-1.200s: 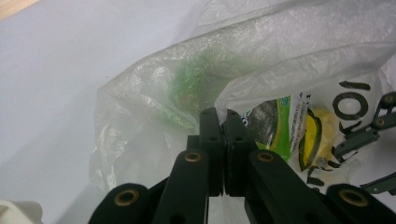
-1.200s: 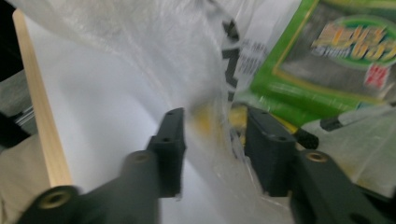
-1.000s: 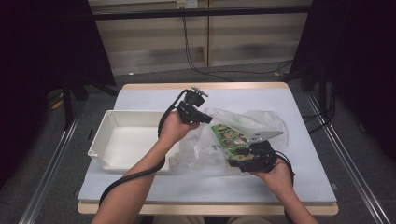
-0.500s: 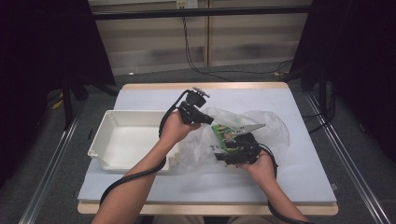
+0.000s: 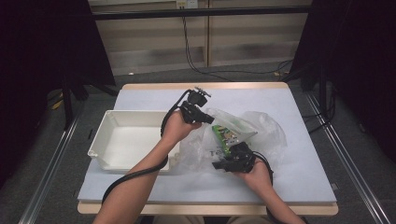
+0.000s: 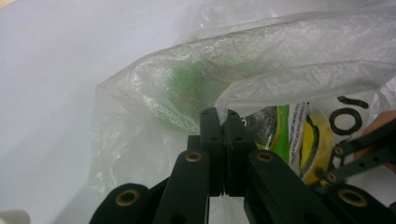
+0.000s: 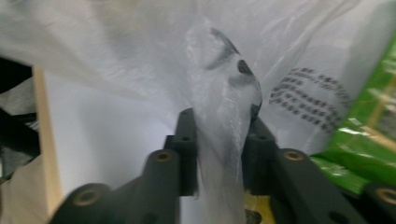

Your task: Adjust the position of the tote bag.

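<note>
1. Leftmost from the high view, I have one white tray (image 5: 105, 140) sitting on the pale blue table (image 5: 303, 177), with nothing in it that I can see.
2. Next comes my left gripper (image 5: 200, 115), its jaws pressed together on a fold of the clear plastic bag (image 5: 261, 135) at the bag's upper left edge.
3. My left gripper view (image 6: 223, 122) shows what the high view cannot: the pinched film bunches right at the jaw tips, and green shows hazily through the layers above them.
4. One bag lies crumpled on the table just right of the tray, and inside it I count one green packet (image 5: 225, 138) with yellow print.
5. Farther right, my right gripper (image 5: 233, 158) sits at the bag's near edge; its jaws have just been closing.
6. My right gripper view (image 7: 219, 135) shows a strip of bag film with black lettering standing between the jaws, a gap still visible around it, so I read them as apart.
7. That same view shows the green packet (image 7: 369, 140) at its right edge.
</note>
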The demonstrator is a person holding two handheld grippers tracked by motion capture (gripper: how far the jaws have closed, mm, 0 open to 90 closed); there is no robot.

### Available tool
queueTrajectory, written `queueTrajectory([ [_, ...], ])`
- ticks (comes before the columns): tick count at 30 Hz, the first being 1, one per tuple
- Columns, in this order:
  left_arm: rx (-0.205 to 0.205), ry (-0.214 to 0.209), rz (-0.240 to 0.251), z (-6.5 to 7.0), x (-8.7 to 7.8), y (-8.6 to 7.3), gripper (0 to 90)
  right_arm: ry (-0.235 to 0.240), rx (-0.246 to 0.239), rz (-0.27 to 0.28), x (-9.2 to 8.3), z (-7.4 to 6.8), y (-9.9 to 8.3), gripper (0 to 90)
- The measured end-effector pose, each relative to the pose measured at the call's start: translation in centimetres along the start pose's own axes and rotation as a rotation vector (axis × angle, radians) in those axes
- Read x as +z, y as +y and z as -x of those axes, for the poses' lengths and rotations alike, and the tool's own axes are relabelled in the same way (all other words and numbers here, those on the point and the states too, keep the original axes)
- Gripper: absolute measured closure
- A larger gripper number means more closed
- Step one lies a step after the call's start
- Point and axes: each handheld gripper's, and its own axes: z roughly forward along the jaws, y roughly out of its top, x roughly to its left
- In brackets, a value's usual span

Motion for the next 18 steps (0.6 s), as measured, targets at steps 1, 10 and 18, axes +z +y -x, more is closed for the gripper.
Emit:
queueTrajectory([
  [1,0.006,0.006,-0.003,-0.1,0.3,0.1,89.5,0.007,-0.010,-0.002,0.2,-0.2,-0.1,76.8],
  [10,-0.017,0.036,-0.002,-0.7,0.9,0.0,89.7,0.032,-0.049,-0.042,0.7,-1.5,-1.1,80.2],
  [18,-0.013,0.041,0.006,-0.5,0.9,0.1,89.8,0.031,-0.053,-0.046,0.5,-1.8,-1.5,69.6],
])
